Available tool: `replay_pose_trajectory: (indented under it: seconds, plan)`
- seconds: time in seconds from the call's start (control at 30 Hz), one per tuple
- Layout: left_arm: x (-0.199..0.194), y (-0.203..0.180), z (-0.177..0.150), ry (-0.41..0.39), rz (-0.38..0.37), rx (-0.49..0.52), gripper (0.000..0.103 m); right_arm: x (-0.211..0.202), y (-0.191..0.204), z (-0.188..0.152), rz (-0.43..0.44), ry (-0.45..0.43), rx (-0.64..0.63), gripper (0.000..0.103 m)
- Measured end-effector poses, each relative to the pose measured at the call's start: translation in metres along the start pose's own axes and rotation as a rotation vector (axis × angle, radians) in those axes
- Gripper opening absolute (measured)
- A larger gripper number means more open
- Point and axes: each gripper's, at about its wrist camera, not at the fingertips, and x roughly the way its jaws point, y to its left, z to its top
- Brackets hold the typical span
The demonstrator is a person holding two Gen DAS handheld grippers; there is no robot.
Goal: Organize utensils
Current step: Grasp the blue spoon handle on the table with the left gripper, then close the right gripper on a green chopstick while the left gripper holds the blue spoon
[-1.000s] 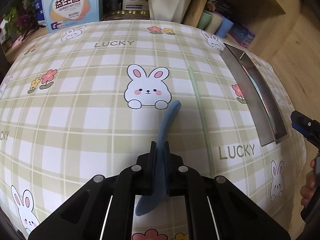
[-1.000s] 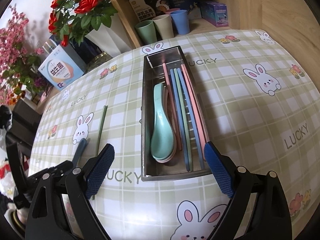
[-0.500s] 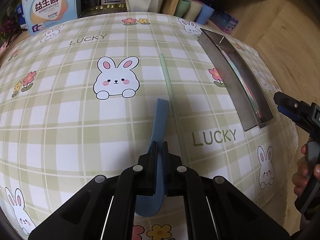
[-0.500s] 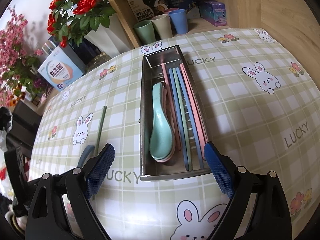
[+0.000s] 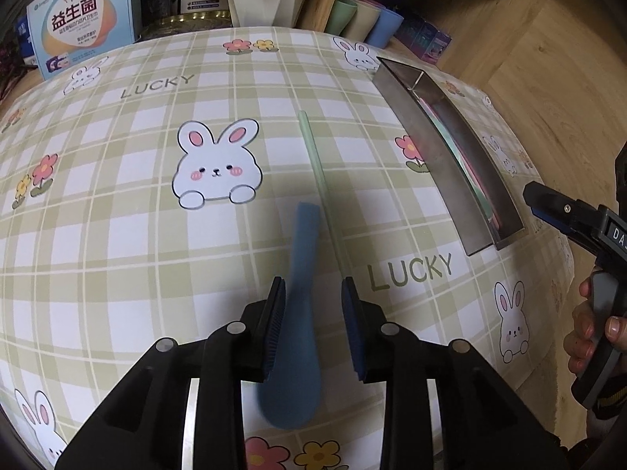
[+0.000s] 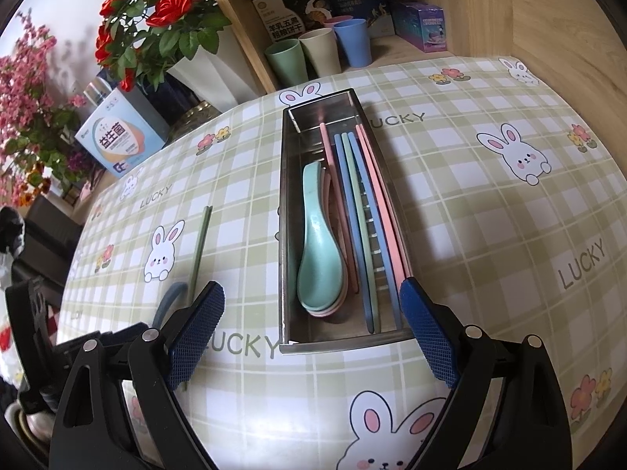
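A blue spoon (image 5: 299, 313) sits blurred between the pads of my left gripper (image 5: 313, 325), which is open around it over the tablecloth. Its handle also shows in the right wrist view (image 6: 166, 305). A green chopstick (image 5: 317, 172) lies on the cloth just beyond it, also in the right wrist view (image 6: 200, 248). The steel utensil tray (image 6: 286, 211) holds a mint spoon (image 6: 317, 254) on pink spoons and several coloured chopsticks (image 6: 360, 211). My right gripper (image 6: 309, 337) is open and empty at the tray's near end.
Three cups (image 6: 319, 55), boxes (image 6: 117, 137) and a white vase of red roses (image 6: 211, 66) stand at the table's back edge. The tray (image 5: 439, 156) lies to the right in the left wrist view, with the right gripper (image 5: 576, 223) beyond it.
My left gripper was shut on the blue spoon and has opened; the spoon now sits loose and blurred between the pads. The right gripper has barely moved.
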Motion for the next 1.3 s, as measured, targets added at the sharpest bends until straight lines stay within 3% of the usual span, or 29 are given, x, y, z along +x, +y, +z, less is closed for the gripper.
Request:
replay_pose_trajectory:
  seconds: [0.3,0.6,0.67,0.7,0.77,1.1,1.2,1.3]
  plan:
    - [0.008,-0.002,0.003,0.023,0.017,0.093,0.029,0.000,0.002,-0.001,-0.001,0.002,0.001,0.088]
    - [0.020,0.000,-0.002,0.025,0.063,0.101,0.028,0.000,0.009,-0.003,0.001,-0.002,-0.033,0.088]
    - [0.019,0.000,-0.004,0.016,0.069,0.103,0.025,-0.001,0.011,-0.002,0.003,-0.005,-0.039,0.087]
    - [0.019,0.001,-0.005,0.011,0.067,0.100,0.018,-0.001,0.013,-0.002,0.006,-0.006,-0.043,0.087]
    - [0.017,0.005,-0.007,-0.001,0.064,0.082,0.017,-0.001,0.017,-0.003,0.007,-0.009,-0.056,0.087]
    - [-0.011,0.040,-0.007,-0.129,0.105,-0.080,0.017,0.003,0.043,-0.006,0.013,0.001,-0.147,0.069]
    - [-0.018,0.051,-0.007,-0.158,0.115,-0.118,0.017,0.005,0.055,-0.006,0.045,0.003,-0.177,0.057]
    - [-0.021,0.061,-0.009,-0.171,0.116,-0.148,0.017,0.011,0.068,-0.008,0.064,0.024,-0.214,0.051]
